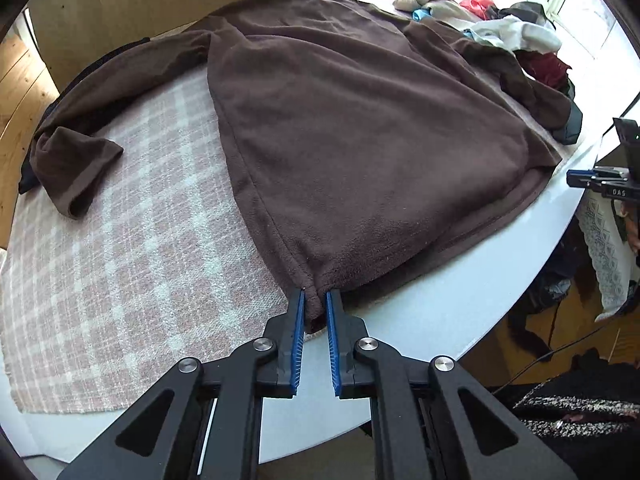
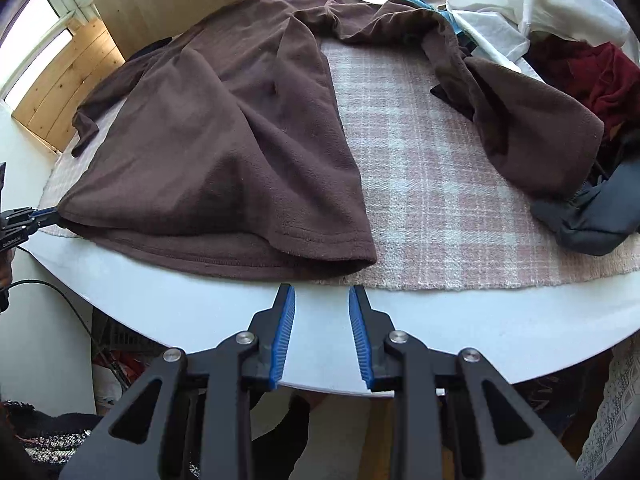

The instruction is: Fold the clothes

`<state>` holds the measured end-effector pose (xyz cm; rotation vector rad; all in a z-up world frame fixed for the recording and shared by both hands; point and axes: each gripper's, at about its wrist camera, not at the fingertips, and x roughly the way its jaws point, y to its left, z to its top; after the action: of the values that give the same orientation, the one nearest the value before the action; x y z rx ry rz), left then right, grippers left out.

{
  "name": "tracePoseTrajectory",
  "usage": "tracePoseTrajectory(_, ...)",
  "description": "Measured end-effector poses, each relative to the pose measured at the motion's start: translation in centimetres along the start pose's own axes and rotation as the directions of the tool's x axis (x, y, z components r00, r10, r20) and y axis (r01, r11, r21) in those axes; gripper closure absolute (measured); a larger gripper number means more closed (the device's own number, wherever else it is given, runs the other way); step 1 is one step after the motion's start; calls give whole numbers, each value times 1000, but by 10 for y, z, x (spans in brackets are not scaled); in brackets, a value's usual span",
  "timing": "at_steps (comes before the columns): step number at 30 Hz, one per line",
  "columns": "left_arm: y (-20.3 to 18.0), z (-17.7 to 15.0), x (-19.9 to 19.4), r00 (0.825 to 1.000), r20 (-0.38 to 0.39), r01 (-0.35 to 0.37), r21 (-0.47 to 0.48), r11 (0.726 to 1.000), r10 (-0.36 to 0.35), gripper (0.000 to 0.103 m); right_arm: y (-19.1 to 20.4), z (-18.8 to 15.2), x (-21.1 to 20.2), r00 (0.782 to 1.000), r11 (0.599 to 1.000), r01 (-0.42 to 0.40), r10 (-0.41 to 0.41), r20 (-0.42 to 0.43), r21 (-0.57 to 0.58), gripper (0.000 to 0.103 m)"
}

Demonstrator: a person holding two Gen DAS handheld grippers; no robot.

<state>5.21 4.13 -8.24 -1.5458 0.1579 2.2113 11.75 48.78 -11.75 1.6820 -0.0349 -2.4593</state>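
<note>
Left wrist view: left gripper (image 1: pixel 315 300) pinches the near hem corner of the brown fleece (image 1: pixel 360 128) (soft, thick), spread on the table (image 1: pixel 440 312); right gripper (image 2: pixel 322 300) spread, empty.

Your clear passage is the plaid mat (image 2: pixel 432 184) at 12 o'clock of the right gripper (image 2: pixel 322 296). The clothes pile (image 2: pixel 560 40) blocks 2 o'clock; the brown fleece (image 2: pixel 224 140) covers 10 o'clock.
</note>
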Motion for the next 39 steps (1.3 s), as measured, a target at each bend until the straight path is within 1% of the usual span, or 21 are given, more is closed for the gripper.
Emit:
tracePoseTrajectory(2,10,-1,-10,999,29,43,-59,997,-42,94,3,4,6,999,999,39,-38,8,-27,75)
tracePoseTrajectory(6,12,0,-11,999,39,37,-86,996,-34,94,6,8,18,998,996,59,-57,25,-62,74)
tracePoseTrajectory(7,12,0,-11,999,41,34,-92,995,-30,94,6,8,17,998,997,49,-47,30,-58,76)
tracePoseTrajectory(8,12,0,-13,998,49,34,-98,995,-29,94,5,8,13,999,998,33,-31,32,-47,82)
tracePoseTrajectory(9,13,1,-15,998,60,35,-105,994,-29,95,4,7,9,999,999,17,-16,34,-35,97)
tracePoseTrajectory(10,16,0,-21,996,78,45,-120,992,-36,95,4,6,6,999,1000,0,0,37,-24,97)
tracePoseTrajectory(12,27,-10,-40,988,140,97,-189,977,-71,95,2,-1,-14,995,999,-41,41,87,-11,97)
tracePoseTrajectory(13,29,-13,-41,987,144,103,-201,974,-75,95,2,-5,-19,995,999,-44,44,91,-8,97)
tracePoseTrajectory(15,31,-17,-35,990,122,93,-199,975,-70,103,4,-9,-16,997,999,-4,6,74,-32,97)
tracePoseTrajectory(17,32,-21,-29,993,100,83,-198,977,-64,103,7,-12,-9,998,997,43,-41,39,-60,96)
tracePoseTrajectory(20,34,-28,-19,996,67,68,-194,979,-56,103,6,-14,-2,996,993,92,-93,2,-75,88)
tracePoseTrajectory(21,35,-30,-16,997,56,63,-193,979,-53,103,6,-14,-1,995,992,99,-99,1,-77,82)
tracePoseTrajectory(22,36,-32,-13,998,45,58,-192,980,-50,100,5,-12,-1,995,992,97,-97,3,-77,77)
tracePoseTrajectory(23,37,-34,-10,998,34,53,-190,980,-47,96,5,-11,-1,995,992,96,-96,6,-79,76)
tracePoseTrajectory(25,35,-34,-4,999,16,49,-180,982,-46,83,8,-10,0,995,991,102,-101,10,-87,71)
tracePoseTrajectory(27,28,-24,4,999,-3,46,-163,986,-47,82,10,-9,2,994,989,109,-109,11,-99,67)
tracePoseTrajectory(31,16,-6,24,998,-51,-30,-119,992,24,77,14,-9,7,992,986,124,-124,7,-109,67)
tracePoseTrajectory(35,2,5,42,986,-97,-139,-14,990,137,75,15,-8,10,992,987,122,-122,5,-107,67)
tracePoseTrajectory(36,0,7,44,985,-97,-145,1,989,144,75,15,-9,10,993,987,120,-120,4,-106,67)
tracePoseTrajectory(38,0,10,45,985,-96,-140,14,990,141,82,12,-10,8,994,989,111,-110,12,-93,67)
tracePoseTrajectory(39,0,11,45,986,-95,-136,19,991,137,89,10,-10,7,994,991,106,-105,17,-85,67)
